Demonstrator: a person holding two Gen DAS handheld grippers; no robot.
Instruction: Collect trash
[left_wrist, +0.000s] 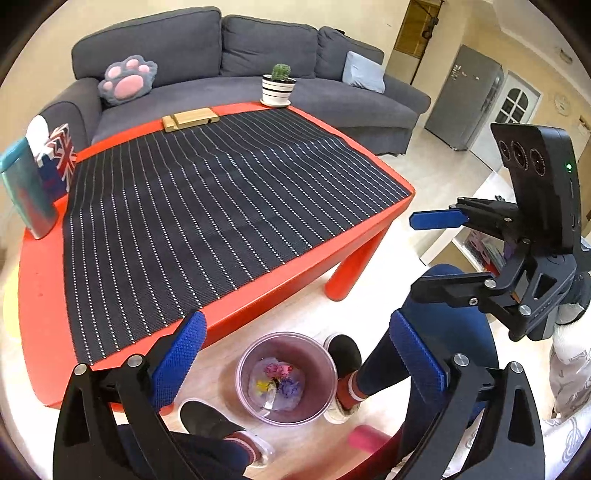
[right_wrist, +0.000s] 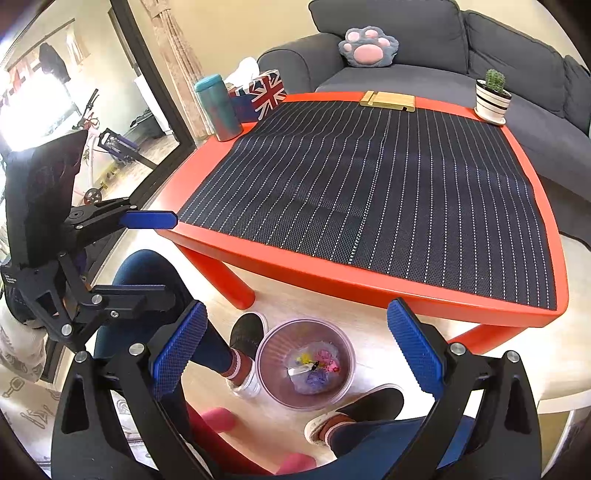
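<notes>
No legible brand or writing on anything I can see; the only printed design is a Union Jack pattern on the tissue box (right_wrist: 266, 93), white tissue showing at its top.

Containers, four in all:
- One clear plastic bin (left_wrist: 286, 378) on the floor between the person's two dark slippers, at 6 o'clock in both wrist views, just off the near edge of the red table (right_wrist: 369, 273). Inside: crumpled trash (left_wrist: 276, 380) in pink, yellow and purple, plus a clear or whitish wrapper. Pieces overlap, so I cannot count them.
- One teal tumbler (right_wrist: 218, 108), lid on, upright at the table's 10 o'clock corner in the right view, just beside the tissue box.
- One striped white pot with a cactus (right_wrist: 493, 96) on a saucer, at 2 o'clock.

Also on the table: one dark striped mat (right_wrist: 369, 177) and one wooden stand (right_wrist: 388, 99) at 12 o'clock. No trash on the mat.

Left gripper (left_wrist: 295, 354): jaws wide apart, nothing between them, bin directly below.
Right gripper (right_wrist: 295, 343): likewise wide, empty, over the bin.
</notes>
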